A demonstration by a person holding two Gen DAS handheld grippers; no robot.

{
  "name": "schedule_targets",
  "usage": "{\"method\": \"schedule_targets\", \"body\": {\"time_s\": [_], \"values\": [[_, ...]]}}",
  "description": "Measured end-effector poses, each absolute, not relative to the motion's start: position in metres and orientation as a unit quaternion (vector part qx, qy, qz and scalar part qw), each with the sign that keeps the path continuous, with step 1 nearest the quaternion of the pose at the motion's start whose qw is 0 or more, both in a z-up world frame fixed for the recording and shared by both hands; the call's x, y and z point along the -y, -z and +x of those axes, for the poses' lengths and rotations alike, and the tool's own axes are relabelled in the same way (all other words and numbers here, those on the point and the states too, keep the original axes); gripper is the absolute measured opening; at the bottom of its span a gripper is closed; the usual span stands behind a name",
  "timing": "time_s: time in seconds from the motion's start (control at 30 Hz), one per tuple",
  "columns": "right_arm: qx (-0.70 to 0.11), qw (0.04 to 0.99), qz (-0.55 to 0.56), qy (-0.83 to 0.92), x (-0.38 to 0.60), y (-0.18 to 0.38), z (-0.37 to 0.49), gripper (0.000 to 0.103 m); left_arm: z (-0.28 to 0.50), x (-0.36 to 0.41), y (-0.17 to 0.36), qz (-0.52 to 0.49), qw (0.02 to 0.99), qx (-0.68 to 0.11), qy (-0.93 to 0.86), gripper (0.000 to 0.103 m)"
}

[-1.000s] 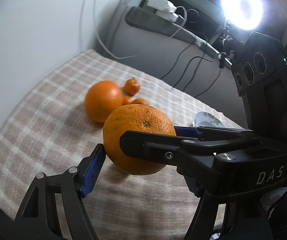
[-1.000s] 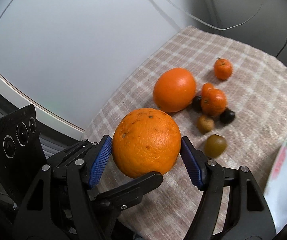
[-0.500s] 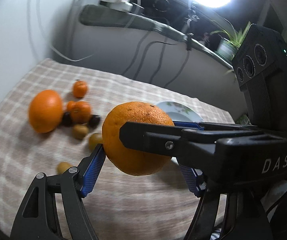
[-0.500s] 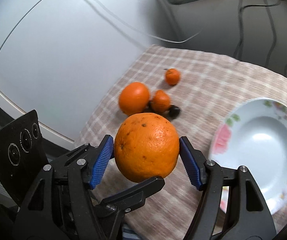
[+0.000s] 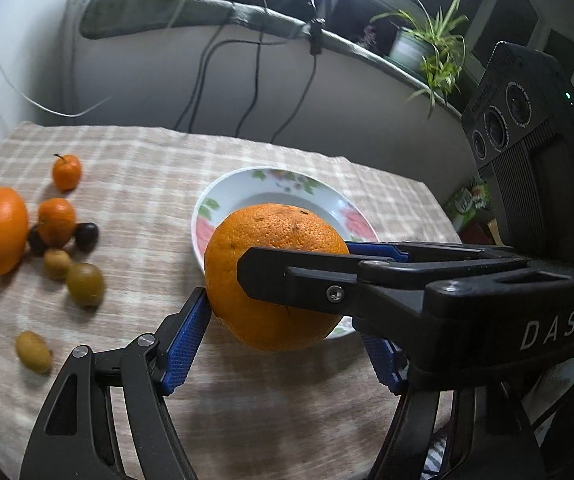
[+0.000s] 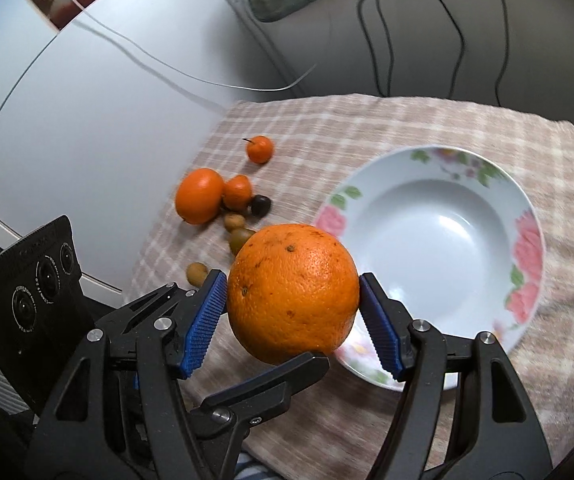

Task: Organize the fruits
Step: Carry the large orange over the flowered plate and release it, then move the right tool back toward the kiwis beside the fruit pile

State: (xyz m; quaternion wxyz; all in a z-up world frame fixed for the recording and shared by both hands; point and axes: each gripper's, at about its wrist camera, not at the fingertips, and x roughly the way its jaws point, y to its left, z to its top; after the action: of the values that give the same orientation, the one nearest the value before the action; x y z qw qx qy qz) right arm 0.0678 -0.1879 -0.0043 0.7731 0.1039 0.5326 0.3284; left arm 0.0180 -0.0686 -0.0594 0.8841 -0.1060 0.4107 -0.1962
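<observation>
A: Two claws, one fruit! The left claw (image 5: 287, 320) and the right claw (image 6: 291, 304) both clamped the big orange (image 5: 275, 236), crossed at right angles. It hung clear above the checked surface (image 5: 147, 184), over the near rim of the plate (image 6: 527, 240).

B: Was the left grip solid?

A: Its nine o'clock pad pressed the peel. Its three o'clock pad sat partly hidden behind the right claw, so I judged that side gripping rather than saw it. The right claw's pads (image 6: 203, 320) squeezed the orange at nine and three, plain as day.

B: How would it handle?

A: Heavy for a fruit, I'd say, firm, with a pebbly peel that gave the pads some bite. Round, too, so it could roll once set down. The widest part was the place to hold, as here. And the plate looked breakable, so a gentle landing was called for.

B: Any difference between the views?

A: Only the right camera showed the plate's empty bowl, at two o'clock of the orange. The left camera hid most of it behind the fruit, but caught a potted plant (image 5: 431, 48) at one o'clock and the loose fruits (image 5: 57, 222) at nine.
</observation>
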Motion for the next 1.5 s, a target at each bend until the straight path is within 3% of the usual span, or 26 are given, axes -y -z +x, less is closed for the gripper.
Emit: {"method": "schedule_targets", "body": {"time_s": [0.57,0.87,1.5], "values": [[-0.547,0.761,0.143,-0.317,0.217,0.024,0.073,0.071,0.021,0.09,0.065,-0.089,0.877,-0.423,0.208,0.071],[-0.492,0.817,0.138,-0.267,0.242,-0.006,0.077,0.079,0.016,0.088,0.056,-0.082,0.886,-0.406,0.209,0.07],[-0.456,0.843,0.1,-0.267,0.236,-0.023,0.072,0.08,0.009,0.064,0.054,-0.086,0.897,-0.394,0.182,0.073]]}}
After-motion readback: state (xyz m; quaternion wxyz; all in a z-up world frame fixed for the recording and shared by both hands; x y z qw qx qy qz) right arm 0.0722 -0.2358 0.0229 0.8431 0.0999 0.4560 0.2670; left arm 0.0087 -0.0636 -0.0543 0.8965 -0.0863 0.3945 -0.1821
